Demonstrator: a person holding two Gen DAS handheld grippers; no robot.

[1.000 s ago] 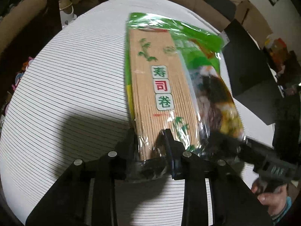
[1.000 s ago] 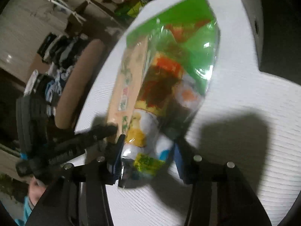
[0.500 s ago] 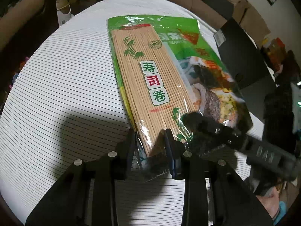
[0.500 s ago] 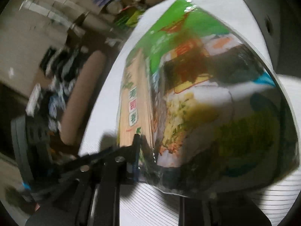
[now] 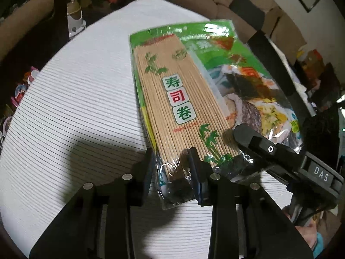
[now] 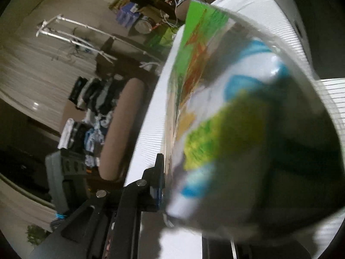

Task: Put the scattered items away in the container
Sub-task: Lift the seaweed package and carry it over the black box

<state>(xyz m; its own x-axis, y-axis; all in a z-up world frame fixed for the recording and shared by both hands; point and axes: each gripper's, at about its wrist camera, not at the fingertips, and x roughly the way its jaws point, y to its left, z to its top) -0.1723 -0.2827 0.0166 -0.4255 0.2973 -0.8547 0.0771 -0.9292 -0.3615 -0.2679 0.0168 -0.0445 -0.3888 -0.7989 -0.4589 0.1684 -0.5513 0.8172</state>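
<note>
Since a second ago the right gripper [image 5: 243, 138] is closing onto the sushi-mat packet [image 5: 183, 99], its near corner beside the clamped left gripper [image 5: 172, 168], lifting it off the striped tabletop [image 5: 86, 108].

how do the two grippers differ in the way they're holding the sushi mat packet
The left gripper grips the sushi mat packet at its near bottom edge, over the bamboo mat; the right gripper takes the bottom corner beside it, over the printed sushi picture. The left jaws stand steady, the right jaws are closing. Both clamp the same packet.
</note>
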